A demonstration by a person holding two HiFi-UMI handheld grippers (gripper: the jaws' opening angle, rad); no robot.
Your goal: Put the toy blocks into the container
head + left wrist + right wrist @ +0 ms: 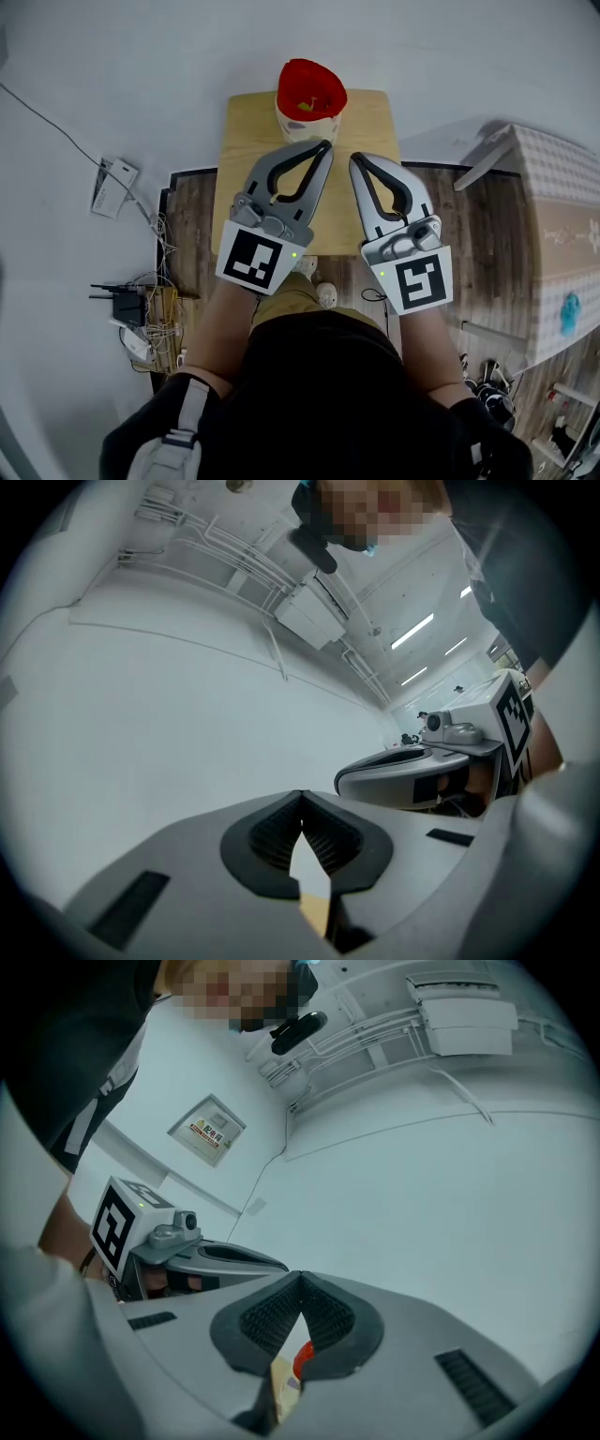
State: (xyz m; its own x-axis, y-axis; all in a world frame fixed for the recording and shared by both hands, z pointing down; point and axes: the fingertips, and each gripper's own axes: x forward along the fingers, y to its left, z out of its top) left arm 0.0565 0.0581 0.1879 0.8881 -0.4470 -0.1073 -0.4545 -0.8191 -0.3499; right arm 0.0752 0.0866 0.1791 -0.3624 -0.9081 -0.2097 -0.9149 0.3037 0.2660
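wooden desk carries only a red container at its far edge, with a yellow-green block showing inside. no block lies loose on the desk, so the task looks finished. left gripper and right gripper hang over the desk's middle, jaws closed on nothing. a wall sign is too small to read.

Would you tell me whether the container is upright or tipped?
Upright: the container stands on the wooden table, its red opening facing up.
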